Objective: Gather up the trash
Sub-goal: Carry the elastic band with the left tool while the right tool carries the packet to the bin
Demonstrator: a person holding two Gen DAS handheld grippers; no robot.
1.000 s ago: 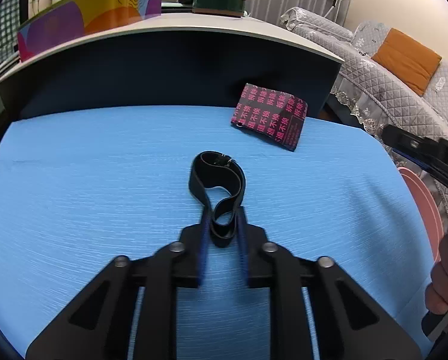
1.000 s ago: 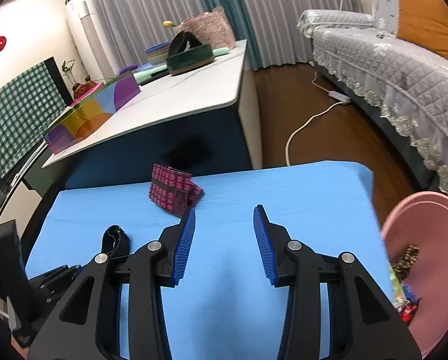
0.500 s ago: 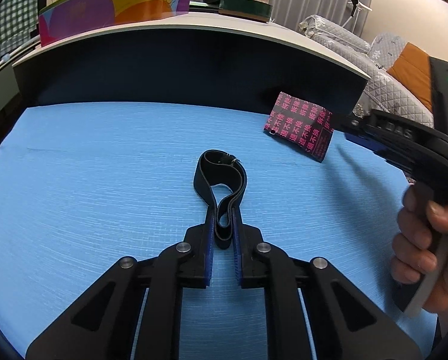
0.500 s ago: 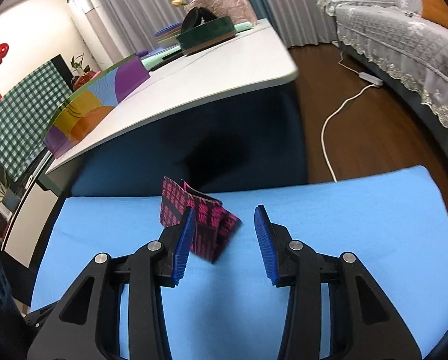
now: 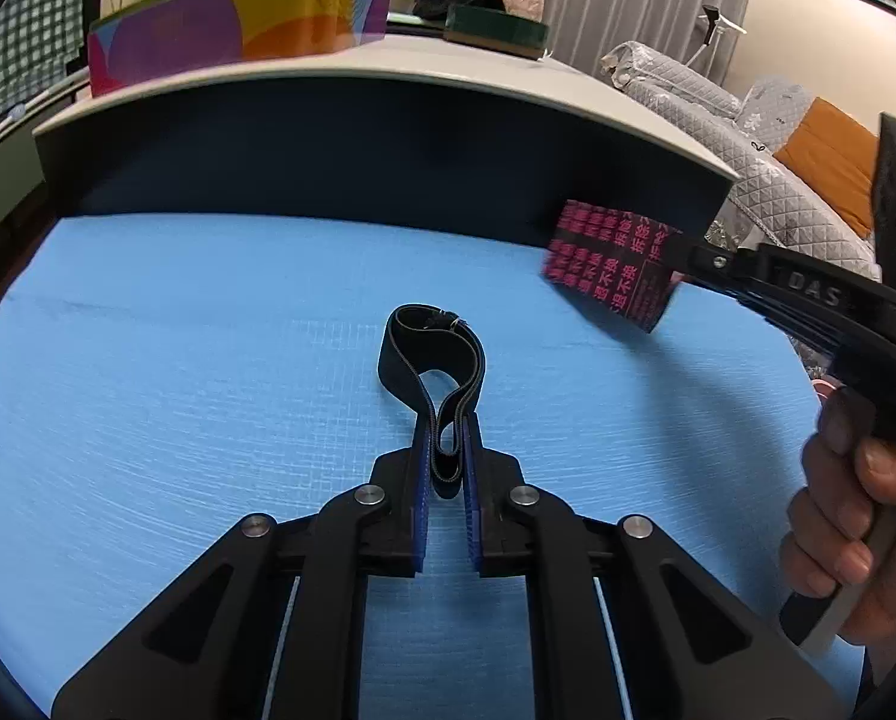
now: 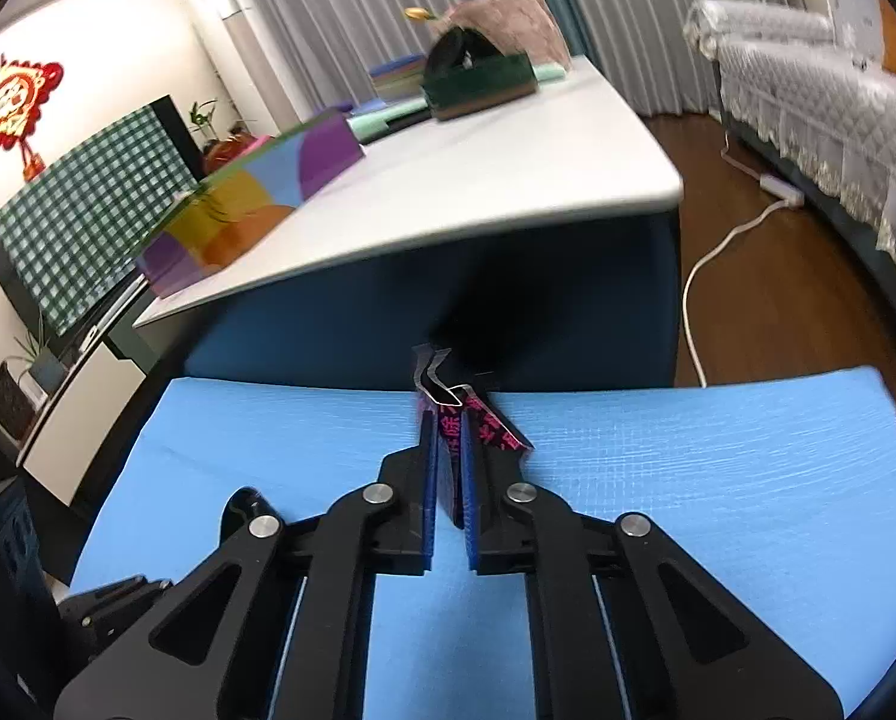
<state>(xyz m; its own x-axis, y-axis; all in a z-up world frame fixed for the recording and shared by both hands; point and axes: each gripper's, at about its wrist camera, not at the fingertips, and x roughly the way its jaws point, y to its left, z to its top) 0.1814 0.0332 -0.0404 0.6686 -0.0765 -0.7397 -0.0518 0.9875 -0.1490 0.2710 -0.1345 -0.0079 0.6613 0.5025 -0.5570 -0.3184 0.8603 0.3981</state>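
Left wrist: one black band (image 5: 433,360), one patterned wrapper (image 5: 610,267).

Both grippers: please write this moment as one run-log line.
left gripper: shut on black strap | right gripper: just closed on pink-printed black wrapper | blue mat

Left tongs (image 5: 446,450) clamped on black band (image 5: 433,354), blue mat (image 5: 178,360)

Matte black grippers (image 5: 446,456), blue ribbed pads on fingers (image 6: 427,480), silver screws, "DAS" lettering on rt. unit.
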